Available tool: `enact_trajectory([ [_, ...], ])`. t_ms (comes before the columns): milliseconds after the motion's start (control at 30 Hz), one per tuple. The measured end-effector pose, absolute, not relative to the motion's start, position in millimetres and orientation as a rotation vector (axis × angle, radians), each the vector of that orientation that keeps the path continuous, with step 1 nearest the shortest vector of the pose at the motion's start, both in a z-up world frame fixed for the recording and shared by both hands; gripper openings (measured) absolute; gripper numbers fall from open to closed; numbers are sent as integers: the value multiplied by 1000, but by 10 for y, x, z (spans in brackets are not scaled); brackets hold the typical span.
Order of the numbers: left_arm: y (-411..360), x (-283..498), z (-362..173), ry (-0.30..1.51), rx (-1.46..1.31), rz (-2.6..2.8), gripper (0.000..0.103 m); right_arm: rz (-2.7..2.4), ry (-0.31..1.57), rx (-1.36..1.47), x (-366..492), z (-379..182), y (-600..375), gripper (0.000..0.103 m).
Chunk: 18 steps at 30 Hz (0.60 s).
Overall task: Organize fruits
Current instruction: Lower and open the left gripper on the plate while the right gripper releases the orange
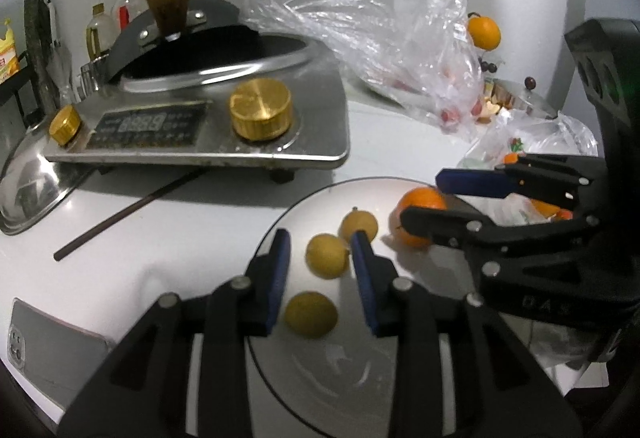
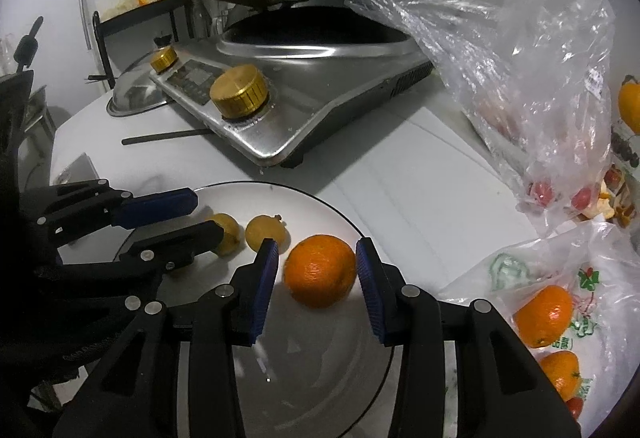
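A white plate (image 1: 340,358) (image 2: 320,358) with a dark rim lies on the white counter. Three small yellow fruits rest on it; one (image 1: 311,314) lies between the pads of my left gripper (image 1: 321,238), with a gap on each side, so that gripper is open. Another (image 1: 326,256) and the third (image 1: 359,226) lie by its fingertips. An orange (image 2: 320,270) (image 1: 420,213) sits on the plate between the blue pads of my right gripper (image 2: 317,242) (image 1: 420,197), which stand just off its sides. The left gripper (image 2: 206,213) shows at the left of the right wrist view.
A steel induction cooker (image 1: 312,125) with gold knobs and a dark wok stands behind the plate. A dark chopstick (image 1: 128,213) and a steel lid (image 1: 28,189) lie at the left. Crumpled clear bags (image 2: 540,77) with red fruit and a printed bag holding oranges (image 2: 544,314) crowd the right.
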State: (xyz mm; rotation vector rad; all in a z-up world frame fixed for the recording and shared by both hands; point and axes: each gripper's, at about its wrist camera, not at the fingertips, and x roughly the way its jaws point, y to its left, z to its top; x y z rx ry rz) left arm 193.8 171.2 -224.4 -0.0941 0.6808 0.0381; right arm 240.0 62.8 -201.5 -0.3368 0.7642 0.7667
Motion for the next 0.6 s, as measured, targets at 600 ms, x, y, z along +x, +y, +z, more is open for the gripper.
enact_trajectory([
  [600, 1465, 1523, -1832, 593, -76, 42, 40, 727, 672, -289, 2033, -1558, 210, 48],
])
